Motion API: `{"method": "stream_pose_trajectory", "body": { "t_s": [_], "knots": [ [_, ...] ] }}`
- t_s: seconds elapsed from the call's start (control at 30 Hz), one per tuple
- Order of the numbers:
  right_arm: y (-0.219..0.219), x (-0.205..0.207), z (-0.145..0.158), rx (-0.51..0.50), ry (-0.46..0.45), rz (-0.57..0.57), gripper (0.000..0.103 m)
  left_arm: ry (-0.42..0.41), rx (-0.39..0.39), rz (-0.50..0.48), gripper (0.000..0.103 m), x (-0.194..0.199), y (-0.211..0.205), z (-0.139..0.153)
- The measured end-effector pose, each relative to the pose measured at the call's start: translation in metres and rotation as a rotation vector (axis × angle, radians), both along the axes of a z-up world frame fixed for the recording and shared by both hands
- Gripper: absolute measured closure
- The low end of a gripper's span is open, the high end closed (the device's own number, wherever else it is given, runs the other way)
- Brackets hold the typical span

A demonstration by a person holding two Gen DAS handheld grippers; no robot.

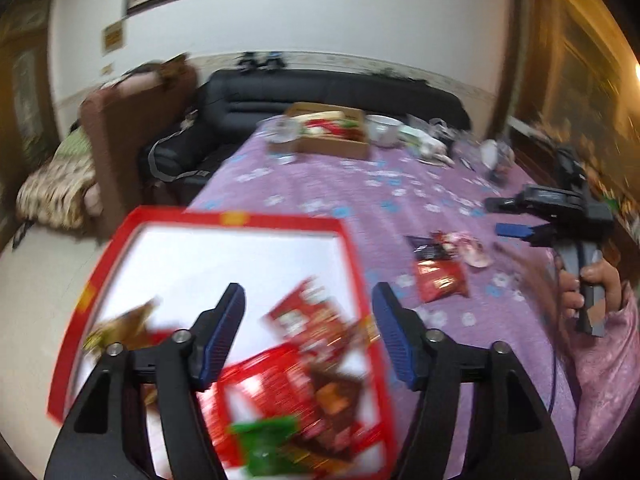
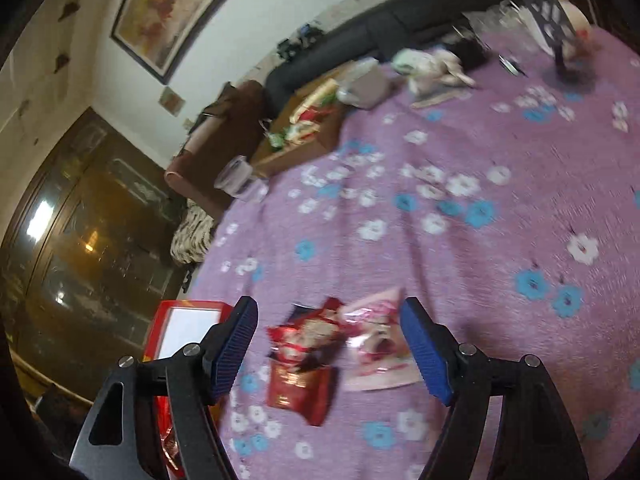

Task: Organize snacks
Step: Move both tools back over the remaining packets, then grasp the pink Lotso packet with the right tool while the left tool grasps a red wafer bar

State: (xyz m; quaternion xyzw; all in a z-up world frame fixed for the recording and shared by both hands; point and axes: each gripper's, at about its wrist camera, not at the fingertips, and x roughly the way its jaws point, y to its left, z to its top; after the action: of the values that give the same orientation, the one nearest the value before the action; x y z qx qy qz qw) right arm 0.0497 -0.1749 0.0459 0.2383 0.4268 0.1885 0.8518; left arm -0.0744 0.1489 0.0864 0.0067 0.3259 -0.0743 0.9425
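My left gripper (image 1: 308, 334) has its jaws spread wide with nothing between them, hanging over the red-rimmed tray (image 1: 120, 248), which sits at the near left edge of the table. Red, brown and green snack packets (image 1: 296, 364) lie heaped in the tray's white bottom, blurred by motion.

My right gripper (image 2: 328, 340) is also spread apart and empty, poised above the loose snacks on the purple flowered tablecloth (image 2: 460, 240): a dark red packet (image 2: 298, 390), a red-and-white packet (image 2: 308, 332) overlapping its top, and a pink packet (image 2: 376, 348) just beside them. A corner of the tray (image 2: 188, 306) shows at the left.

In the left wrist view I see my right hand (image 1: 592, 284) holding that gripper's handle. Farther off stands a cardboard box (image 1: 324, 136) with more snacks, near cups and clutter.
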Motion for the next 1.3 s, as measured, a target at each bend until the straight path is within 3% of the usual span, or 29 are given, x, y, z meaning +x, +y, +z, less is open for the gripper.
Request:
{"method": "stream_pose_trajectory", "body": {
  "t_s": [0.13,0.3,0.57,0.77,0.9,1.0,1.17,1.3],
  "knots": [
    [0.004,0.006,-0.012,-0.097,0.052,0.024,0.027,-0.002,0.088,-0.075,0.030,0.027,-0.051,0.000],
    [0.011,0.004,-0.016,-0.155,0.047,0.037,0.029,0.011,0.127,-0.111,0.030,0.047,-0.090,-0.003],
    [0.043,0.004,-0.024,-0.351,0.032,0.070,0.035,0.046,0.151,-0.107,0.030,0.048,-0.097,-0.014],
    [0.055,0.005,-0.032,-0.499,-0.004,0.040,0.058,0.051,0.167,-0.128,0.030,0.047,-0.101,-0.015],
    [0.039,0.008,-0.026,-0.444,0.004,-0.008,0.060,0.051,0.228,-0.180,0.030,0.053,-0.117,-0.016],
    [0.006,0.010,-0.017,-0.292,0.014,-0.093,0.060,0.054,0.246,-0.229,0.030,0.063,-0.132,-0.017],
    [-0.045,0.017,-0.033,-0.055,0.130,-0.224,0.060,0.092,0.291,-0.321,0.030,0.092,-0.162,-0.029],
    [-0.054,0.021,-0.036,-0.005,0.152,-0.240,0.060,0.155,0.314,-0.369,0.030,0.113,-0.178,-0.043]
  ]
}}
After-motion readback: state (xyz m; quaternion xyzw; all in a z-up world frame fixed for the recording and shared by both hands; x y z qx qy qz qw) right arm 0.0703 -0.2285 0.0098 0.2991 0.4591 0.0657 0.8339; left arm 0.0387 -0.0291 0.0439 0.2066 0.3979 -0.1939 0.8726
